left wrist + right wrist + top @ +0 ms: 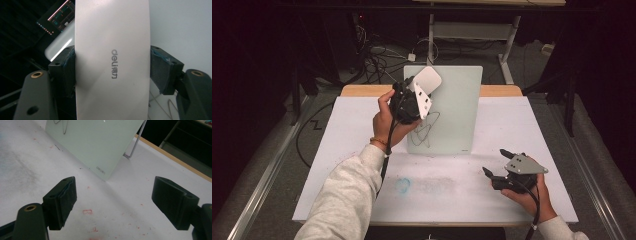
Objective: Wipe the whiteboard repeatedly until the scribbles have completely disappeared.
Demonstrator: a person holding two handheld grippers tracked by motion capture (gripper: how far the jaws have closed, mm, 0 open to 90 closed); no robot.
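Note:
A pale green glass board [454,100] stands tilted on the white table [352,145], with a black scribble [428,127] low on its left side. My left gripper [421,90] is raised in front of the board's upper left corner and is shut on a white eraser [428,80]. In the left gripper view the eraser [112,62], marked "deli", is clamped between both pads [160,72], with the board [180,25] behind it. My right gripper [495,161] rests low at the table's right front, open and holding nothing [113,202]. The board's lower corner [100,142] lies ahead of it.
A thin wire stand [135,145] props the board from behind. A blue smudge [403,185] and a grey smear mark the table in front. Small red specks [87,212] dot the surface under the right gripper. Cables and desk legs lie on the floor beyond.

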